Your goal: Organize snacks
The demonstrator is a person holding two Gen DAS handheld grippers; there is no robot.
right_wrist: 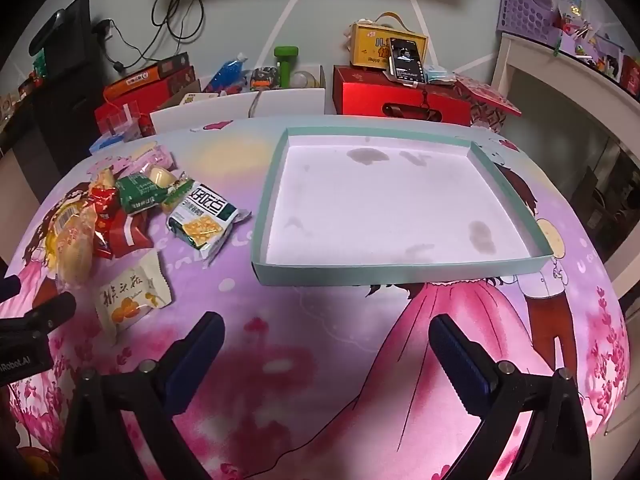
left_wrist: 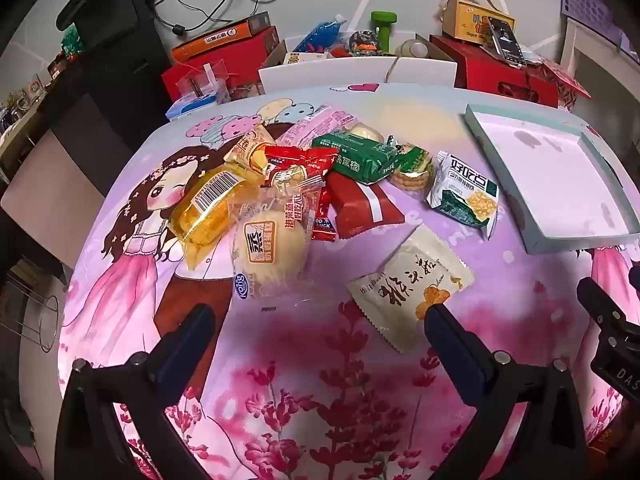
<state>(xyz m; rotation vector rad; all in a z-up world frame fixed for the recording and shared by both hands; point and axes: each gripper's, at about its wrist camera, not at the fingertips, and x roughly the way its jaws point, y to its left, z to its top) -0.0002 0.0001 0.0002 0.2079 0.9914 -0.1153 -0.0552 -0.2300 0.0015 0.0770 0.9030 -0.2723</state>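
A heap of wrapped snacks lies on the pink cartoon tablecloth (left_wrist: 304,360): a yellow cake pack (left_wrist: 208,216), a clear-wrapped bun (left_wrist: 272,252), red packs (left_wrist: 360,208), a green pack (left_wrist: 356,156), a white-green cracker pack (left_wrist: 466,192) and a cream packet (left_wrist: 412,288). The empty pale-green shallow box (right_wrist: 264,208) sits to their right. My left gripper (left_wrist: 316,320) hovers open in front of the bun and cream packet, holding nothing. My right gripper (right_wrist: 326,332) hangs open before the box's front wall, empty. The cracker pack (right_wrist: 202,222) and cream packet (right_wrist: 128,300) lie left of it.
Behind the table stand red gift boxes (right_wrist: 400,96), white chair backs (right_wrist: 240,110), a green dumbbell (right_wrist: 286,64), a phone (right_wrist: 404,62) leaning on a yellow case, and cables on the wall. A white shelf with a purple basket (right_wrist: 528,4) is at the right.
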